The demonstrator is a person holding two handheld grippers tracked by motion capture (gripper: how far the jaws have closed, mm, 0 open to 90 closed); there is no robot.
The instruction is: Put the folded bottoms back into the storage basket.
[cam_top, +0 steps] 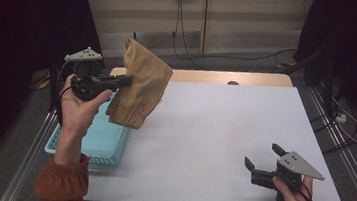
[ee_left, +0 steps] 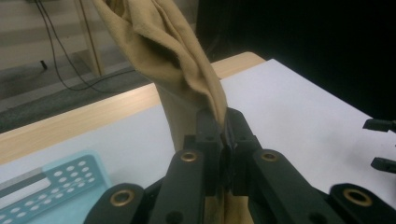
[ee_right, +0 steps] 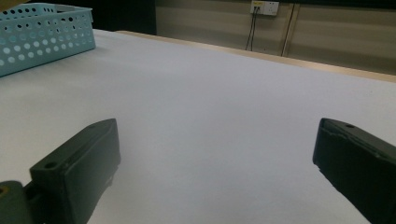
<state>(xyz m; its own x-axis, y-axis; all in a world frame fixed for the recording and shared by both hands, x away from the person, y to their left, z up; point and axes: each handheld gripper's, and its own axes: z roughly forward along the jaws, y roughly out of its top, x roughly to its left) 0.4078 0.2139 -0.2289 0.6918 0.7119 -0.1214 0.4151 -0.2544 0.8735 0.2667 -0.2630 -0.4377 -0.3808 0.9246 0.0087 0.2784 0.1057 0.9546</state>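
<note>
While pinched aloft, rumpled tan cloth (cam_top: 140, 84)

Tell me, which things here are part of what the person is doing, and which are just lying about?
In use:
- tan cloth, lifted above the table, clamped in the left tool
- light blue perforated basket, just beneath the cloth, probably where it belongs
- right tool, open over the white tabletop, holding nothing

Lying about:
- black cables on the floor behind
- wall socket
</note>
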